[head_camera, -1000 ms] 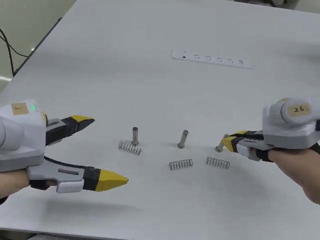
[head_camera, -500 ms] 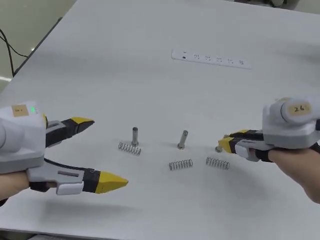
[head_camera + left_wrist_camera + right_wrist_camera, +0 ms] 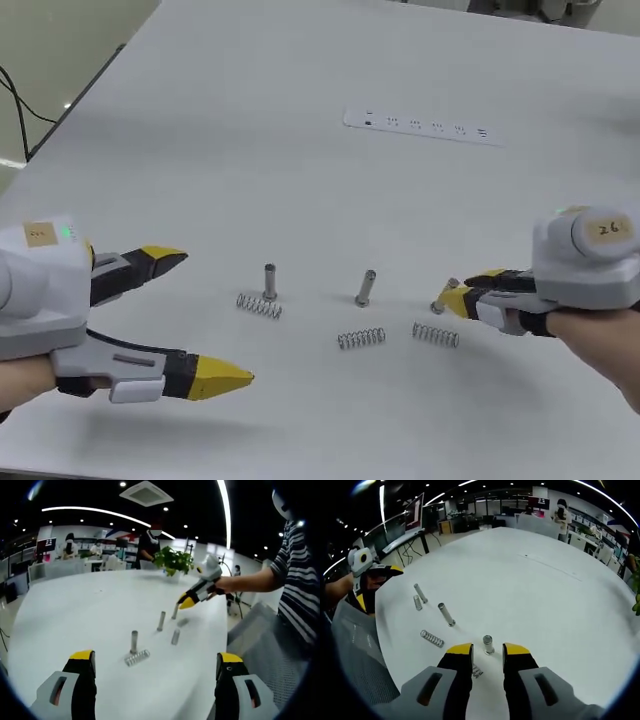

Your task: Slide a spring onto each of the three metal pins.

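Observation:
Three short metal pins stand in a row on the white table: left pin [image 3: 270,280], middle pin [image 3: 366,287], right pin [image 3: 445,297]. A spring lies in front of each: left spring [image 3: 259,306], middle spring [image 3: 361,339], right spring [image 3: 436,335]. My right gripper [image 3: 458,297] has its tips at the right pin. In the right gripper view the right gripper [image 3: 488,654] is narrowly open, and that pin [image 3: 488,644] stands just ahead of the gap, untouched. My left gripper [image 3: 200,318] is wide open and holds nothing, left of the left pin [image 3: 134,642].
A white power strip [image 3: 420,125] lies farther back on the table [image 3: 250,150]. The table's left edge runs along the left of the head view, with a cable beyond it. People and a potted plant [image 3: 172,560] are past the far end.
The head camera has tilted a little, so everything sits slightly lower. My right gripper stays at the right pin. Pins and springs have not moved.

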`<state>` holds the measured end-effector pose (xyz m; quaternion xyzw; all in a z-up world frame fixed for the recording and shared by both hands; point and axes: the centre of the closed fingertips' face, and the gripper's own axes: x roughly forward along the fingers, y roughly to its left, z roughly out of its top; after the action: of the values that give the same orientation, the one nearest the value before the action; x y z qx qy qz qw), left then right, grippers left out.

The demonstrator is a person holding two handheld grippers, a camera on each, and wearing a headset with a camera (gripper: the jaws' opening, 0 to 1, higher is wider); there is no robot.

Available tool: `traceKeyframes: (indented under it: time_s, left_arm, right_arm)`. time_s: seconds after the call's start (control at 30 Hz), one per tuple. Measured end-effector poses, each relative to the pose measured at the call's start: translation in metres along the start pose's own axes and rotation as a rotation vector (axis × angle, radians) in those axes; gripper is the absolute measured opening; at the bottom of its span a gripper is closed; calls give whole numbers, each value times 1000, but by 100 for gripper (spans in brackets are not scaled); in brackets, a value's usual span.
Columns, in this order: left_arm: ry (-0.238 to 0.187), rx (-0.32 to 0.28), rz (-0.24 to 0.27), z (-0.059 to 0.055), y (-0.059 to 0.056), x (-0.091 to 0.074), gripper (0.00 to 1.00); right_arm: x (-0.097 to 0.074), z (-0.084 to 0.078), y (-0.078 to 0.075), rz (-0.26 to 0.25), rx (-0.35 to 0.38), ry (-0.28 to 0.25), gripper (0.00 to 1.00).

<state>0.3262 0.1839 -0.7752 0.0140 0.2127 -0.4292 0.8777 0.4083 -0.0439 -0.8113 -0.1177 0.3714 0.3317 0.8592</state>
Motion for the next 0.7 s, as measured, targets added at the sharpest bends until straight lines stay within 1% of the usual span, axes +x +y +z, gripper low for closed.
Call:
traceKeyframes:
  time_s: [0.17, 0.23, 0.27, 0.3, 0.33, 0.4, 0.57, 0.6, 0.7]
  left_arm:
    - [-3, -4, 3, 0, 1, -2, 98]
    - [-6, -4, 6, 1, 2, -3, 98]
    - [-7, -4, 7, 1, 3, -3, 98]
    - [-7, -4, 8, 1, 3, -3, 98]
    - [-7, -4, 9, 1, 3, -3, 98]
    - [-7, -3, 9, 1, 3, -3, 98]
    - [-5, -2, 8, 1, 2, -3, 98]
    - [-5, -2, 9, 0, 2, -3, 98]
    - [-7, -3, 11, 0, 3, -4, 98]
  right_arm:
    - [-4, -5, -3, 11, -22, 17, 21]
    - [-6, -7, -2, 23, -48, 23, 21]
    - [-6, -8, 1, 40, -57, 26, 20]
    - [-7, -10, 4, 52, -53, 31, 20]
    - [-7, -10, 3, 48, -51, 30, 21]
    - [-8, -9, 7, 63, -59, 30, 22]
    - [-8, -12, 17, 104, -125, 62, 22]
    - [-8, -15, 19, 116, -159, 82, 22]
    - [-7, -20, 23, 131, -222, 110, 22]
